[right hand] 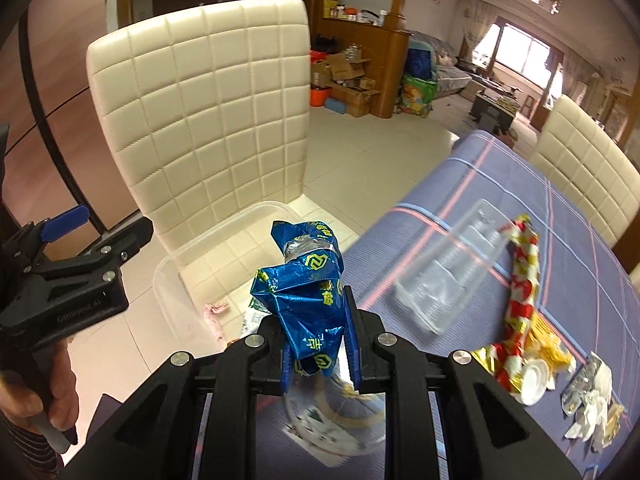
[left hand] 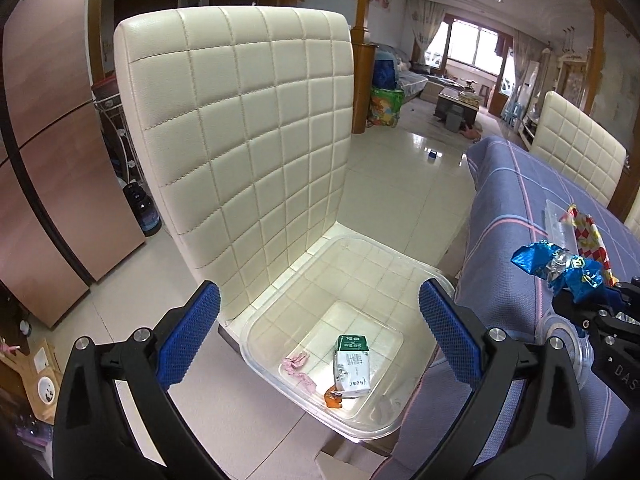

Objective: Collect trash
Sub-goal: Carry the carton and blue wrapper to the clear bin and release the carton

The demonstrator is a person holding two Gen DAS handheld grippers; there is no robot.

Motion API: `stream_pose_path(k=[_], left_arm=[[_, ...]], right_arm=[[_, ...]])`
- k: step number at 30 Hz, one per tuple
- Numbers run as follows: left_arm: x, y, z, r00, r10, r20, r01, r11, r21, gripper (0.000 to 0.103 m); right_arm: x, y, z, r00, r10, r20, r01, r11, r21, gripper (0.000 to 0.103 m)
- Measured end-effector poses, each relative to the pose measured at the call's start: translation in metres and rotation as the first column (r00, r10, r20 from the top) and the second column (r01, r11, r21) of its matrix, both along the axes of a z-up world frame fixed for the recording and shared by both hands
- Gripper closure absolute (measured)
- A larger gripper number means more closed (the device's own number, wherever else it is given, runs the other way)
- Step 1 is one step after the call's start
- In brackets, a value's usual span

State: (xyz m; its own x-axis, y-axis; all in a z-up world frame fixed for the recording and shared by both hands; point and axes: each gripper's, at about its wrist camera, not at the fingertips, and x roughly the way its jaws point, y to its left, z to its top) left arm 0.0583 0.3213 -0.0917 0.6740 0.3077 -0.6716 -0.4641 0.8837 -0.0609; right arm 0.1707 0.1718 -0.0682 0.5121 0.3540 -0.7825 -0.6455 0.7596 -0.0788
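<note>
two grippers are in view, each held by a person. the left gripper (left hand: pixel 320 320) has its jaws wide apart with nothing between the blue pads, and it hangs above a clear plastic bin (left hand: pixel 420 276) that sits on the seat of a cream quilted chair (left hand: pixel 240 120). inside the bin lie a small white and green carton (left hand: pixel 352 364), a pink scrap (left hand: pixel 298 368) and a small orange piece (left hand: pixel 334 392). the right gripper (right hand: pixel 320 344) is closed tight on a crumpled blue foil wrapper (right hand: pixel 308 284), and it holds the wrapper in the air near the edge of the table, just beside the bin. the table has a blue striped cloth (right hand: pixel 460 184). on the cloth more trash is waiting: a clear plastic tray (right hand: pixel 448 272), a red and yellow wrapper (right hand: pixel 520 280) and some crumpled white paper (right hand: pixel 592 408) near the right edge. a hand (right hand: pixel 52 392) grips the handle of the left gripper in the right wrist view.
</note>
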Motion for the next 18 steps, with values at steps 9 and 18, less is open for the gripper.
stream_pose_path(k=[9,18], left_arm=[[-0.005,0.008,-0.002,1.000,0.018,0.006,-0.018,1.000,0.000,0.005],[0.003,0.020,-0.011,0.999,0.037,-0.005,-0.037,0.999,-0.021,0.004]], right_arm=[[0.001,0.018,-0.002,0.999,0.040,0.007,-0.040,0.999,-0.014,0.083],[0.011,0.026,-0.011,0.998,0.051,-0.023,-0.052,0.998,-0.021,0.082]])
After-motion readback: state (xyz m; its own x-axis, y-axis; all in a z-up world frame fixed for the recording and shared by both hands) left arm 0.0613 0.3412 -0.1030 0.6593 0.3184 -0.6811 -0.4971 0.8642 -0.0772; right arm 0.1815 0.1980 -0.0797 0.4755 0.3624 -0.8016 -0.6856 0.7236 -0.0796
